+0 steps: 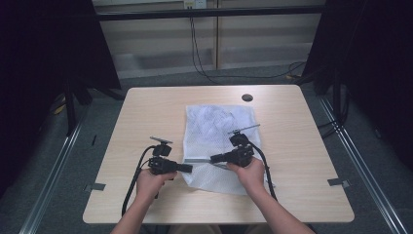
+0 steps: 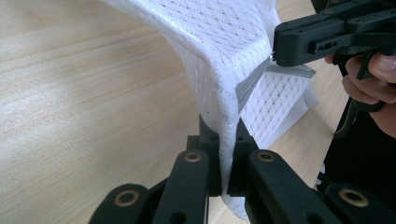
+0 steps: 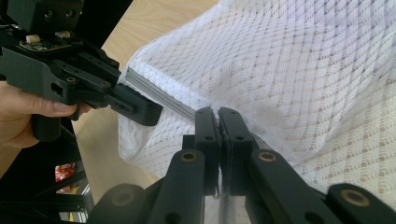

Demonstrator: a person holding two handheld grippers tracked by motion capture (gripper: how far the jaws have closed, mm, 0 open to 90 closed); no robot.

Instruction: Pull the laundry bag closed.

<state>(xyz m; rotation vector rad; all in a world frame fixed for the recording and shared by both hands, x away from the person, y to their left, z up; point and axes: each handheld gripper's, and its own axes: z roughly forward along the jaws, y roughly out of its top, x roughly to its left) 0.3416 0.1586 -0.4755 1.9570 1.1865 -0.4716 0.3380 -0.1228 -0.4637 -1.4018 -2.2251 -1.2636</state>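
- White mesh bag (image 1: 220, 146) is lying on the desk (image 1: 146, 112), spread from the middle toward the near edge, with a grey zipper strip (image 1: 197, 160) running across its near end.
- Nearest the person, both hands come in from the bottom of the high view, each holding a black tool, with cables trailing back toward the near edge.
- Left tool (image 1: 187, 168) sits at the bag's near left edge. In the left gripper view its jaws are clamped tight on a fold of the mesh (image 2: 224, 126), which is pulled up off the wood into a ridge.
- Right tool (image 1: 213, 158) points left, just across from the left one. In the right gripper view its jaws (image 3: 218, 140) are pressed together on the bag right at the zipper strip (image 3: 159, 95).
- So the two tools are close together, both pinching the same near end of the bag, zipper between them.
- Farther back the rest of the bag lies mostly flat, a bit rumpled.
- Near the far edge of the desk there's a dark round hole (image 1: 247, 97).
- Beyond that, grey floor and some loose black cables (image 1: 204, 68).
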